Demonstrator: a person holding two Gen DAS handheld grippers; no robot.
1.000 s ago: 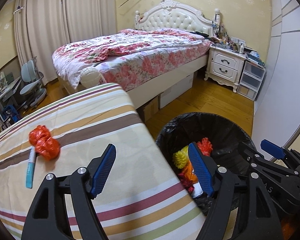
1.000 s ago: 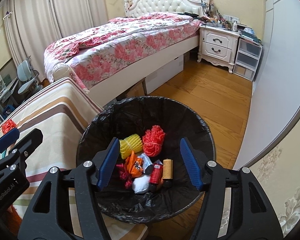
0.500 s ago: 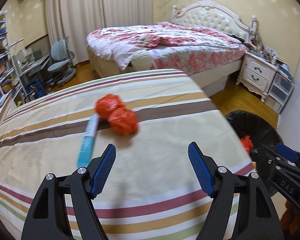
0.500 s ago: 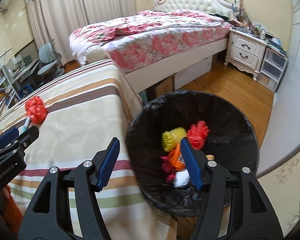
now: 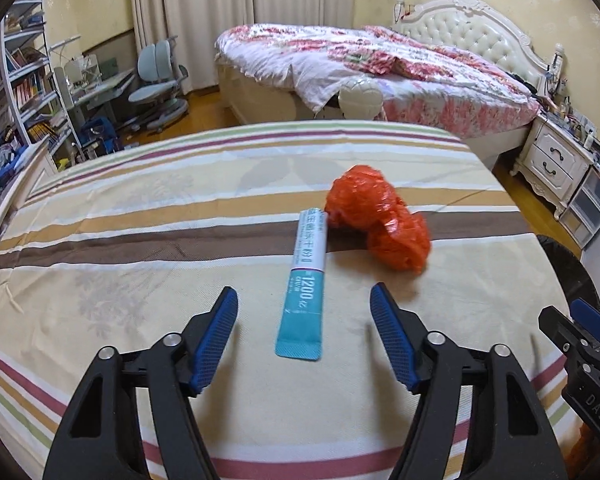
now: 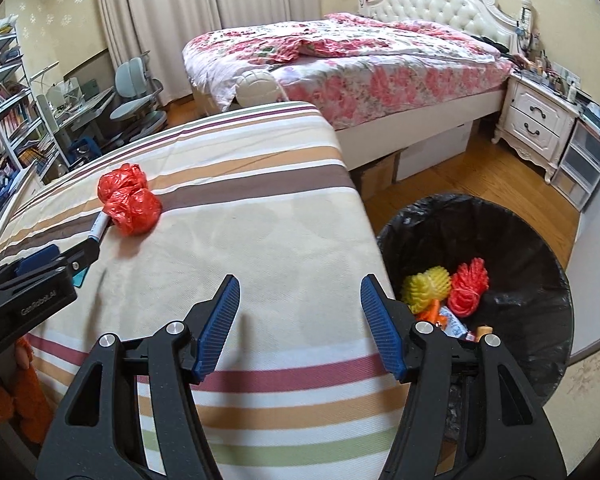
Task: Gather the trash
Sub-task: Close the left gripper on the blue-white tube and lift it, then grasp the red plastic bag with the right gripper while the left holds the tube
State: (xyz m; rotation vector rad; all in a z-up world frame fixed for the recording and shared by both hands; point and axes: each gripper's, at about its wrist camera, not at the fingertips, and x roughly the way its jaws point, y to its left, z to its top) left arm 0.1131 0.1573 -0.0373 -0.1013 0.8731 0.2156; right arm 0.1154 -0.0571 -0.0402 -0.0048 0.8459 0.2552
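Black-lined trash bin (image 6: 500, 240) already holds several scraps, but the teal sachet (image 5: 306, 284) and crumpled red plastic bag (image 5: 376, 220) remain on the striped bed (left gripper (image 5: 304, 340) closing, right gripper (image 6: 296, 328) released, both empty).

The teal and white tube (image 5: 305, 286) lying on the striped bedcover (image 5: 140, 208) carries "1200" in white on its teal near half, followed by a character too small to read; its white far half bears a row of teal characters that cannot be made out. In the left wrist view, the right hand-held gripper (image 5: 592, 364) shows the letters "DAS". In the right wrist view, the left hand-held gripper (image 6: 40, 280) reads "GenRobot.AI".
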